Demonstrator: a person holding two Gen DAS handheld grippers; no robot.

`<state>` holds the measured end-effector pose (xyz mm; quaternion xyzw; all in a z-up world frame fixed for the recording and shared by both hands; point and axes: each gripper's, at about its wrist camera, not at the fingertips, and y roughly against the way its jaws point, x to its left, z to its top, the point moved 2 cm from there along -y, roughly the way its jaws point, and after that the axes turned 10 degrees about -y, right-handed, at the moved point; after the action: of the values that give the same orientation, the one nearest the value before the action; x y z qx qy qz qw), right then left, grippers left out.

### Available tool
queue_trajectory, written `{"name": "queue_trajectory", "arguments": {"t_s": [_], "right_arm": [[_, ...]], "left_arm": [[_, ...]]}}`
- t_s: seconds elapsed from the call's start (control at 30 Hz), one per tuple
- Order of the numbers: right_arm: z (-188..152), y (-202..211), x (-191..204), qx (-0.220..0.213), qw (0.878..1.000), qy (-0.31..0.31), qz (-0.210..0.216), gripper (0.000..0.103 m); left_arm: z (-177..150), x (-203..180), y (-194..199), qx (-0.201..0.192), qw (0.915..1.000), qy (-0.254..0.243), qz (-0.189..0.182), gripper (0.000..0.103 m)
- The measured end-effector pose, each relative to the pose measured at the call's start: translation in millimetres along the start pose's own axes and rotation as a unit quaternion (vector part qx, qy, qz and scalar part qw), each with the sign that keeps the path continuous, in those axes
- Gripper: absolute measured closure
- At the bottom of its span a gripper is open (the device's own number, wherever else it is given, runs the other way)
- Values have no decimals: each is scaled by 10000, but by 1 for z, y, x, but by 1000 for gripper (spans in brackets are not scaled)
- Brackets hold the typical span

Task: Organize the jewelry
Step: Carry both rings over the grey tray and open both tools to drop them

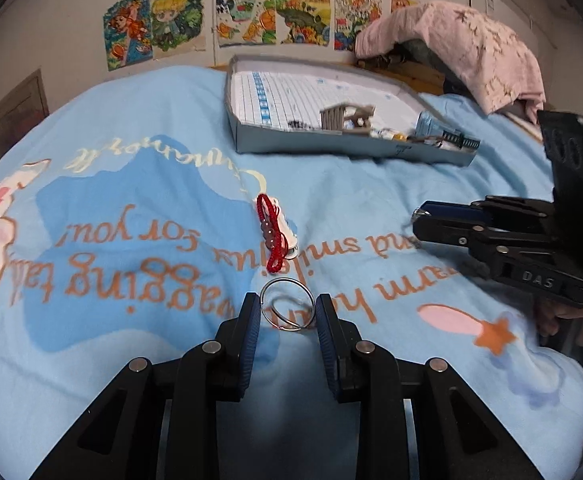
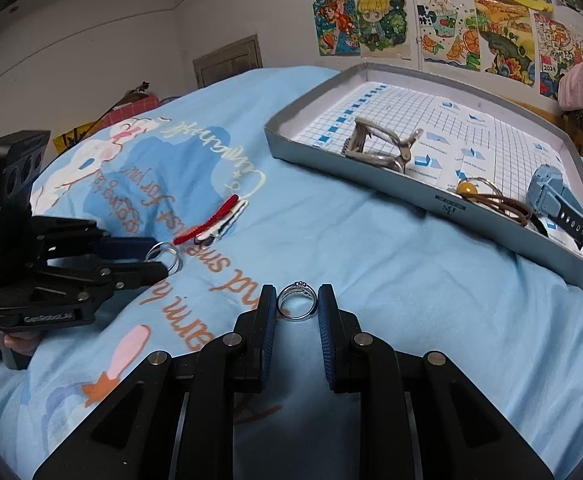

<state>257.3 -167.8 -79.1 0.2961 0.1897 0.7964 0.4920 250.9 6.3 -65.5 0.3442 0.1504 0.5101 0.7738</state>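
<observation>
Task status: partly complete. The shallow grey box point(image 2: 431, 196) at the far right of the blue printed bedspread point(image 2: 371, 280) already holds a metal hair clip point(image 2: 383, 146), a cord necklace with a yellow bead point(image 2: 487, 196) and a blue watch point(image 2: 551, 196). Still outside the box, I count three items: a red braided bracelet point(image 1: 269, 232) lying on the bedspread beside something white that I cannot identify, a large silver ring point(image 1: 287, 306), and a small silver finger ring point(image 2: 296, 301). The left gripper point(image 1: 287, 320) stands narrowly apart with the large silver ring clamped between its blue pads point(image 1: 251, 332); from the right wrist view the ring appears double-looped, though the view is too small for me to be sure. The right gripper point(image 2: 296, 308) is nearly closed, with the finger ring upright between its pads and touching both, so I judge it gripped. Both rings are near, well apart from the box; I judge carrying them over and releasing them inside as the pending step, then the bracelet.
</observation>
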Motion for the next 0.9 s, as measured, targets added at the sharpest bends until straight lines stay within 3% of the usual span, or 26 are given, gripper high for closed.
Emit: {"name": "queue_trajectory", "arguments": {"t_s": [0.3, 0.5, 0.7, 0.9], "right_arm": [[10, 21, 4, -383, 9992, 70, 22, 84], [20, 38, -3, -716, 9974, -54, 57, 85], [42, 56, -29, -1176, 9925, -251, -209, 84], [77, 57, -73, -1628, 9835, -643, -451, 84]], "left_arm": [[24, -1, 23, -365, 9992, 28, 183, 76], [69, -11, 23, -611, 9978, -188, 158, 76], [128, -29, 4, -963, 9945, -363, 195, 76], [165, -23, -42, -978, 9947, 44, 309, 76]]}}
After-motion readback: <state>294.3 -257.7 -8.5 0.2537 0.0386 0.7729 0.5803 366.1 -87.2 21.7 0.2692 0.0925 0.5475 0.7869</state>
